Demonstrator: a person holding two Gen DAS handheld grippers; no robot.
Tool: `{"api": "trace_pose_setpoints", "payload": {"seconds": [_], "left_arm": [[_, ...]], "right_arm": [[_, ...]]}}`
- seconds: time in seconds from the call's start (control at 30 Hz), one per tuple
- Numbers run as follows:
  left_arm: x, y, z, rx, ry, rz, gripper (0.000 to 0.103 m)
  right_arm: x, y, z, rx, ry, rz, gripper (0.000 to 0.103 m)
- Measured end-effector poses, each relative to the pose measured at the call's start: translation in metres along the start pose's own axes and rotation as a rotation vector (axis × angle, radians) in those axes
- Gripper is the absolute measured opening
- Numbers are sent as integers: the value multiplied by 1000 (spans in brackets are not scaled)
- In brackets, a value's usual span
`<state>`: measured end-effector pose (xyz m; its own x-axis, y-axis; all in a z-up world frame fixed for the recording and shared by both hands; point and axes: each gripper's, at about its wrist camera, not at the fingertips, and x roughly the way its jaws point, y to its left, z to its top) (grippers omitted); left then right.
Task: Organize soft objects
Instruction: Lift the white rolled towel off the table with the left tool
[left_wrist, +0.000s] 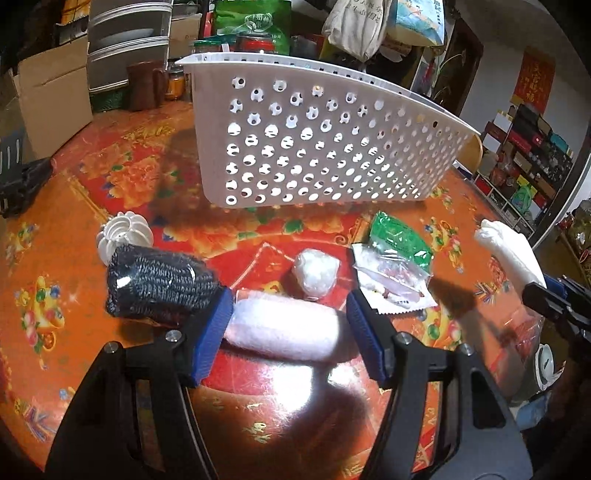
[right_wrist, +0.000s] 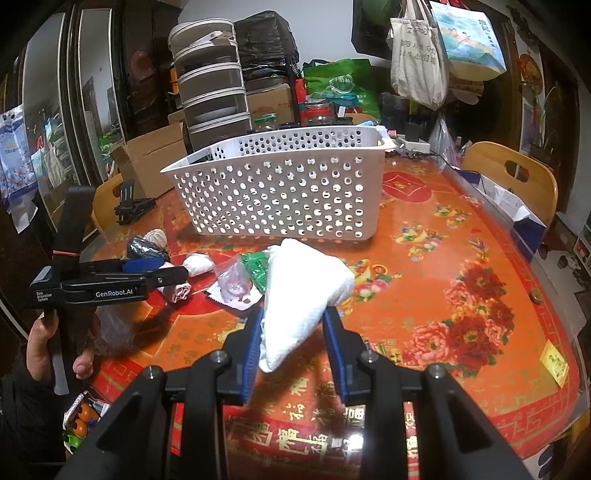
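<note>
left wrist view: we note the left gripper (left_wrist: 290, 325) low over the red floral tablecloth (left_wrist: 110, 192), jaws apart, with the rolled pink cloth (left_wrist: 284, 334) lying between its blue pads (left_wrist: 212, 334). the roll's long axis runs crosswise, pad to pad, so the jaws bracket its two ends, not its sides. the left pad looks to be touching or just short of the roll's end; the right pad stands just beside the other end. we cannot tell that either one presses, so we record no grip. a dark knitted bundle (left_wrist: 159, 284) sits against the outer face of the left finger, and a small white plastic-wrapped wad (left_wrist: 316, 273) and a clear packet with a green bag (left_wrist: 391, 266) lie just beyond the roll.

right wrist view: the right gripper (right_wrist: 293, 338) is clamped on a folded white cloth (right_wrist: 306, 291), held clear of the table. the white perforated basket (right_wrist: 280, 195) stands beyond both grippers, farther up the table, opening upward.

judgement: the left hand is the nearer one to the pink roll, and closing along its length would likely crumple it endwise. turning the wrist to cross the roll's narrow width looks the safer pick before carrying it forward to the basket.
</note>
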<state>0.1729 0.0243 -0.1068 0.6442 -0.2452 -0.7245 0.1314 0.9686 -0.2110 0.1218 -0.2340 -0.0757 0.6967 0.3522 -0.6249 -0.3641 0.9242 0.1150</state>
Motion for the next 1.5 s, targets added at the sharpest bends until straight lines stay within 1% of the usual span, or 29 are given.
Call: {"api": "trace_pose_setpoints", "payload": {"seconds": [0.1, 0.23, 0.37, 0.47, 0.53, 0.6, 0.63, 0.67, 0.73, 0.77, 0.8, 0.9, 0.97, 1.07, 1.13, 1.2, 1.37, 1.5], "left_arm": [[5, 1, 0, -5, 25, -20, 64], [8, -7, -1, 18, 38, 11, 69], [8, -22, -5, 64, 60, 51, 75], [8, -24, -6, 70, 61, 65, 75], [6, -25, -7, 70, 56, 88, 72], [2, -25, -10, 52, 43, 85, 71], [1, -24, -10, 47, 39, 69, 71], [-2, -20, -10, 19, 29, 24, 71], [-10, -6, -8, -65, 7, -97, 70], [-16, 0, -5, -98, -11, -134, 70], [-25, 7, -1, -128, -36, -166, 70], [-48, 13, 15, -156, -77, -212, 70], [-66, 12, 26, -158, -106, -229, 70], [-87, 7, 39, -143, -136, -219, 70], [-99, 3, 44, -136, -154, -224, 70], [-115, -3, 47, -122, -191, -229, 70], [-131, -15, 53, -100, -200, -225, 70], [-130, -18, 56, -102, -192, -201, 70]], "right_arm": [[-1, 0, -1, 1, -1, 4, 32], [-2, 0, -2, 3, -5, 8, 32], [-5, 2, -2, 2, -8, 10, 32], [-7, 2, -1, 0, -11, 9, 32], [-7, 2, -1, 1, -13, 9, 32], [-8, 2, -1, 1, -14, 9, 32], [-8, 1, -1, 2, -15, 9, 32], [-9, 2, -1, 3, -15, 8, 32], [-10, 1, -1, 4, -16, 5, 32], [-10, 0, -1, 4, -17, 4, 32], [-11, -1, -1, 5, -18, 2, 32], [-14, -2, 0, 6, -25, -4, 32], [-16, -3, 1, 7, -29, -7, 32], [-16, -1, 3, 8, -31, -2, 32], [-14, 0, 3, 5, -28, -1, 32], [-15, 1, 4, 3, -28, 1, 32], [-19, 0, 4, 4, -36, -2, 32], [-21, -1, 3, 5, -39, -5, 32]]}}
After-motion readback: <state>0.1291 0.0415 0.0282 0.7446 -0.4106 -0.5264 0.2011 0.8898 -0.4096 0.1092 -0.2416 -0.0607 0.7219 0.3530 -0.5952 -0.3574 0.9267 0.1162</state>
